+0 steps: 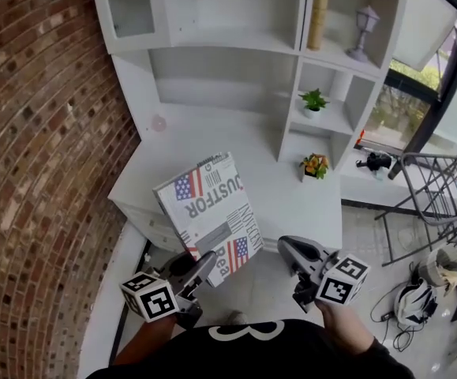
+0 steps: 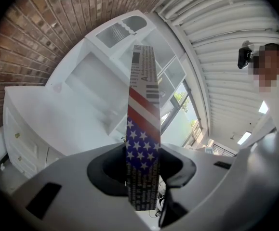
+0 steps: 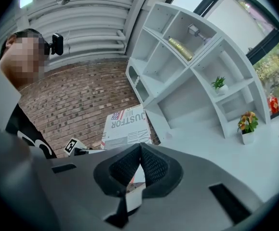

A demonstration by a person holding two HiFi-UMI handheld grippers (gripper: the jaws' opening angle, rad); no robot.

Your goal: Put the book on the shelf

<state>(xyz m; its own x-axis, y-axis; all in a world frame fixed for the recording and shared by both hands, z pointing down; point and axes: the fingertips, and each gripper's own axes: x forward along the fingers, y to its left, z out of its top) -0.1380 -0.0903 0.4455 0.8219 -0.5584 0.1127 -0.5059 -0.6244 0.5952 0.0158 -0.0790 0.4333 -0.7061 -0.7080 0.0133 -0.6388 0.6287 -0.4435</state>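
Observation:
The book (image 1: pixel 208 210) has a white cover with flag prints and large lettering. It hangs tilted above the front of the white desk (image 1: pixel 291 196). My left gripper (image 1: pixel 205 263) is shut on its lower corner. In the left gripper view the book (image 2: pixel 142 114) stands edge-on between the jaws of my left gripper (image 2: pixel 142 172) and points at the white shelf unit (image 2: pixel 105 81). My right gripper (image 1: pixel 286 248) hovers to the right of the book, shut and with nothing in it. The right gripper view shows my right gripper (image 3: pixel 140 153) with its pads touching, and the book (image 3: pixel 127 124) beyond them.
The shelf unit (image 1: pixel 236 54) rises behind the desk. Its right compartments hold a gold cylinder (image 1: pixel 319 14), a small lamp (image 1: pixel 364 30) and a potted plant (image 1: pixel 314 101). A flower pot (image 1: pixel 316 166) stands on the desk. A brick wall (image 1: pixel 39 148) lies left, a metal rack (image 1: pixel 433 188) right.

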